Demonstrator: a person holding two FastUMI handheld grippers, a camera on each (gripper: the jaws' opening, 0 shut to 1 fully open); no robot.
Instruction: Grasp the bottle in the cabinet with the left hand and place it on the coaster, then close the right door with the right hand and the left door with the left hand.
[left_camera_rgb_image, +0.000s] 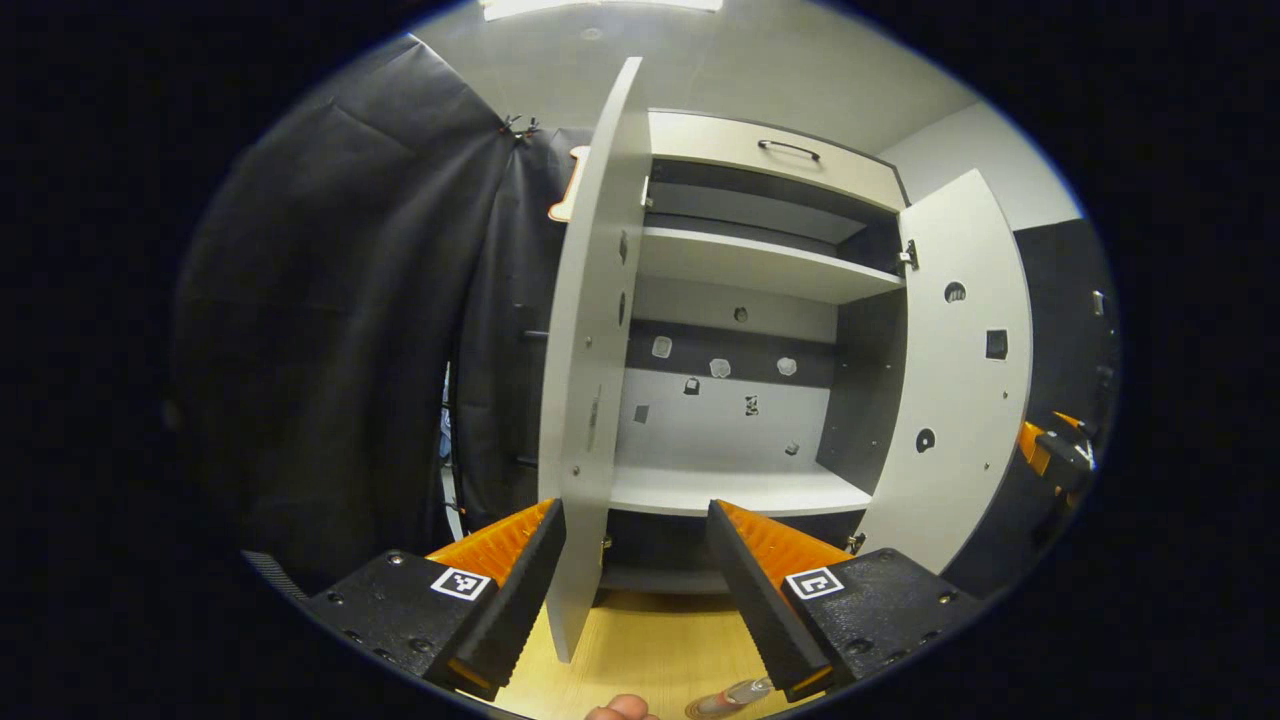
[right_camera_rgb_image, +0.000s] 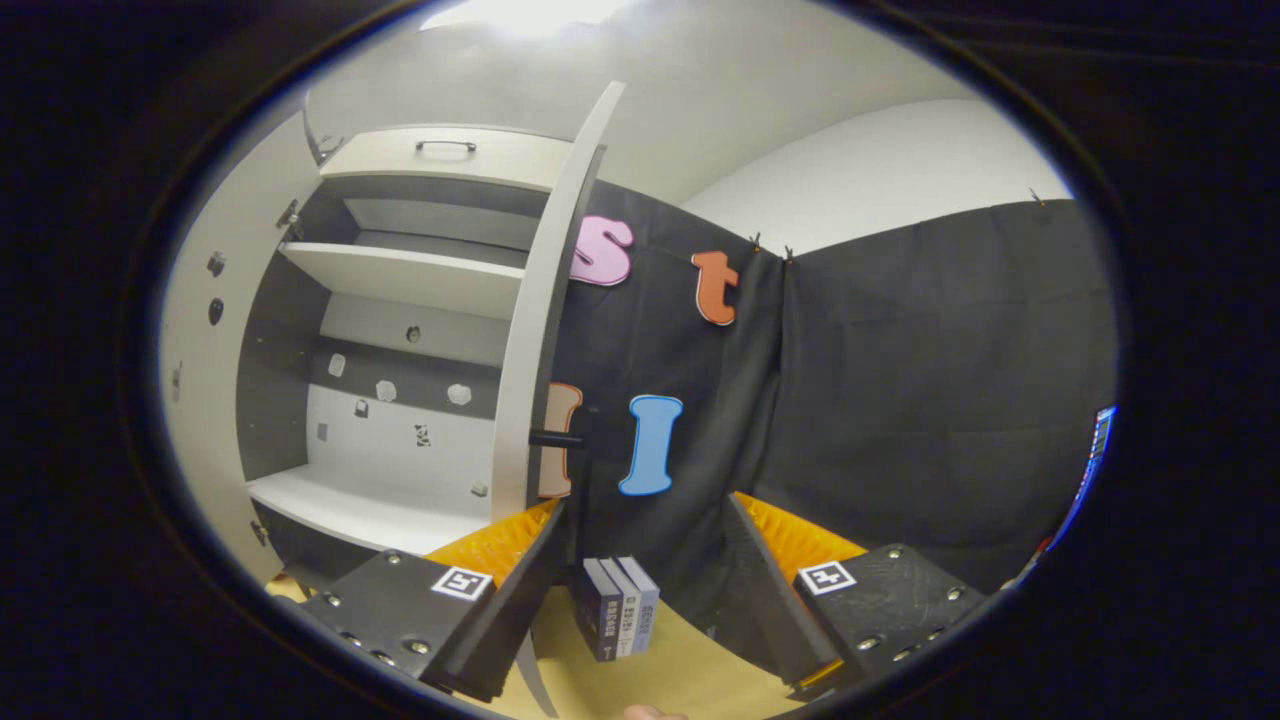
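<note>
Standing open on the pale wooden bench (left_camera_rgb_image: 640, 640) is one grey-and-white cabinet (left_camera_rgb_image: 745, 265) with two doors, three shelves and one top drawer bearing a dark handle. The left gripper (left_camera_rgb_image: 636, 560) has its two fingers spread wide with nothing between the pads, and the left door (left_camera_rgb_image: 590, 400) stands edge-on just above the gap between them, nearer the left finger. The right door (left_camera_rgb_image: 960, 380) is swung out at the far right of the left gripper view, with part of the right gripper just beyond its outer edge. At the near edge of the bench, just below the left gripper's right finger, a small clear bottle (left_camera_rgb_image: 730, 697) shows partly, lying tilted; whether it rests on a coaster cannot be told. In the right gripper view the right gripper (right_camera_rgb_image: 650, 565) is also spread apart and empty, its left finger close to that door's edge, and three slim upright books (right_camera_rgb_image: 620, 608) stand between its fingers farther off, against the black cloth wall.
</note>
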